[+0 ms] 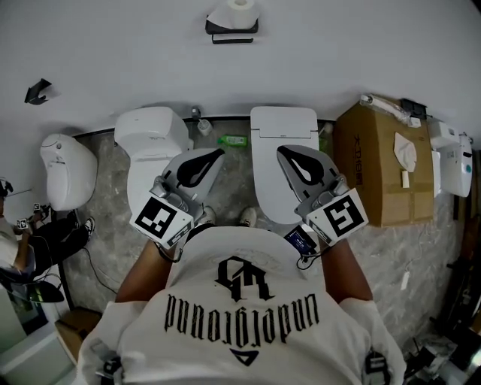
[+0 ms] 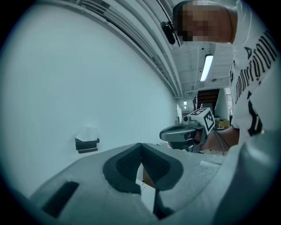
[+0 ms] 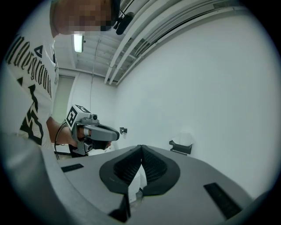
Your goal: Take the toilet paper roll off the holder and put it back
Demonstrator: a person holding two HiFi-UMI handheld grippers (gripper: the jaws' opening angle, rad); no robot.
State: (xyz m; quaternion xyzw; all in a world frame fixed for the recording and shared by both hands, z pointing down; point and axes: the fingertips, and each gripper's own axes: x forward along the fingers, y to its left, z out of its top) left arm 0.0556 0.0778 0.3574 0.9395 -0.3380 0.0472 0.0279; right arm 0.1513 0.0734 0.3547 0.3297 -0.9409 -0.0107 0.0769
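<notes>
A white toilet paper roll sits on a black wall holder high on the white wall, far ahead of both grippers. My left gripper and right gripper are held side by side in front of my chest, above the toilets. Each is shut with nothing between its pads. In the left gripper view the roll and holder lie left of the shut jaw tips. In the right gripper view the roll and holder lie right of the shut tips.
Two white toilets stand against the wall below the holder, with a green bottle between them. A cardboard box is at the right, a white fixture at the left and a small black hook on the wall.
</notes>
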